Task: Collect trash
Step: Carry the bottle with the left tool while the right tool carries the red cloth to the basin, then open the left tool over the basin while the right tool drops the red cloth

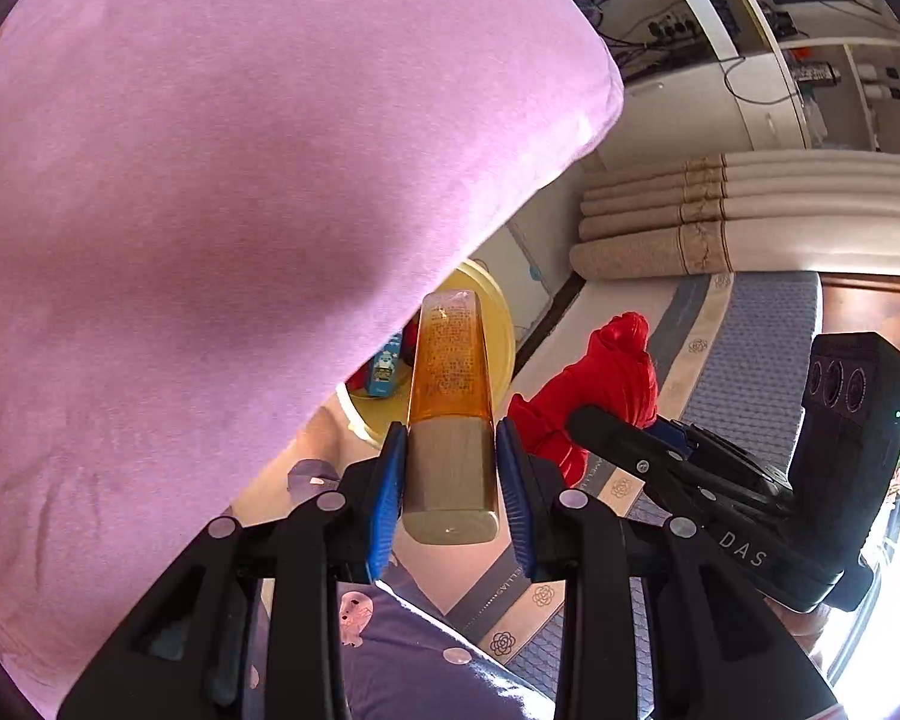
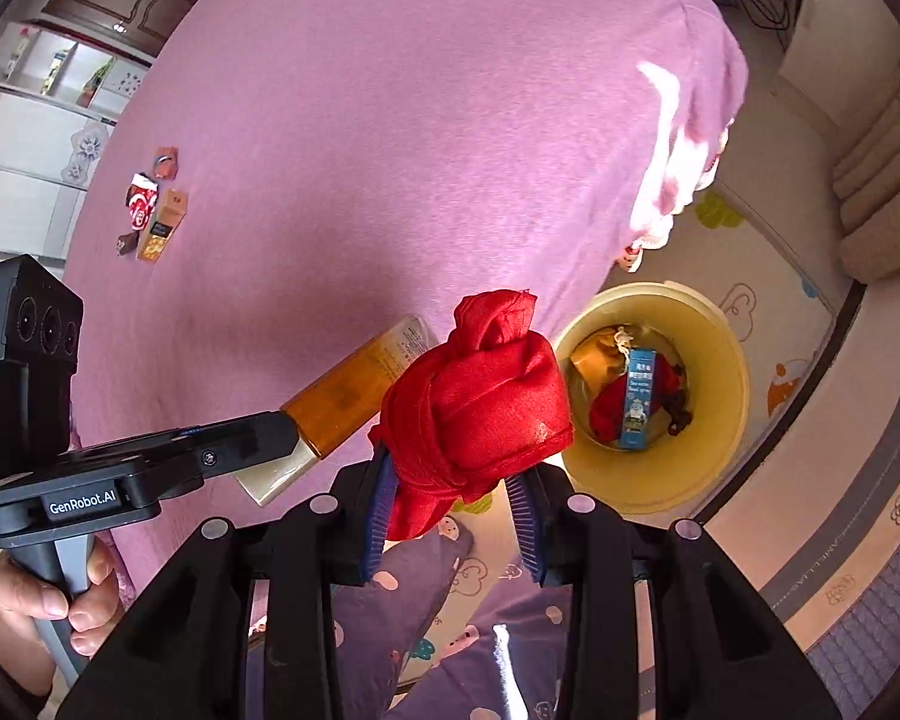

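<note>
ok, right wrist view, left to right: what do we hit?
Left tool with a hand on its grip → snack wrappers on the pink cover → amber bottle in the left tool → red cloth bundle in the right tool → yellow bin holding a blue box.

The left gripper [image 1: 450, 468], low in its frame's centre, has its blue pads [image 1: 388, 480] pressed on an amber bottle [image 1: 450, 372]. The right gripper [image 2: 450, 498] clamps a knotted red cloth [image 2: 480, 396]. At the right wrist view's lower left, a hand [image 2: 42, 600] grasps a handle.
</note>
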The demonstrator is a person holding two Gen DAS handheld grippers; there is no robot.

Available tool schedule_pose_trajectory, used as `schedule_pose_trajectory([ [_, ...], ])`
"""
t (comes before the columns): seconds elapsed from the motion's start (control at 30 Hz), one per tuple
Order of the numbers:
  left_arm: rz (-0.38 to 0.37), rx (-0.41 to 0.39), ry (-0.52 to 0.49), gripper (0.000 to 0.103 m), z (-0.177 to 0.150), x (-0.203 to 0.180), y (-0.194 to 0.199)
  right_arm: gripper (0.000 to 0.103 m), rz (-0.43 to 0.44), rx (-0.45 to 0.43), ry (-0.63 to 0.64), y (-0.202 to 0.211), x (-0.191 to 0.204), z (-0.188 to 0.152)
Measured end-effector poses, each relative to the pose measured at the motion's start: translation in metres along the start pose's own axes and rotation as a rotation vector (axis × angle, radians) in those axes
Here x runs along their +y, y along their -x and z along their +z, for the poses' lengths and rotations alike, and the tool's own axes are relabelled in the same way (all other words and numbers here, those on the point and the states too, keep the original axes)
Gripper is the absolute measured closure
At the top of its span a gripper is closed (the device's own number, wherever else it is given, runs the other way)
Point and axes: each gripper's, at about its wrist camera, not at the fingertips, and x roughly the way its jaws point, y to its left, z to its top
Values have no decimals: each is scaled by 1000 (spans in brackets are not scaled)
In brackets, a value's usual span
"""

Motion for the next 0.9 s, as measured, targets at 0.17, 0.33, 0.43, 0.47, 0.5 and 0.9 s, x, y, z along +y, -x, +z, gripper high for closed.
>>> schedule_pose_trajectory([
  [0.17,8,66,-78,72,7,-50,-44,68,-19,-8,-92,13,-59,-10],
  [0.33,26,129,-126,72,12,-87,-85,45,-44,-26,-197,18,-106,-20],
  [0.43,47,141,-129,59,14,-97,-99,44,-41,-30,-242,20,-129,-25],
  [0.47,59,138,-132,43,15,-101,-101,44,-41,-28,-251,19,-134,-26],
  [0.5,66,129,-138,41,16,-105,-102,44,-38,-27,-258,19,-138,-27],
  [0.9,120,120,-172,40,23,-115,-99,48,7,-2,-226,10,-129,-18],
])
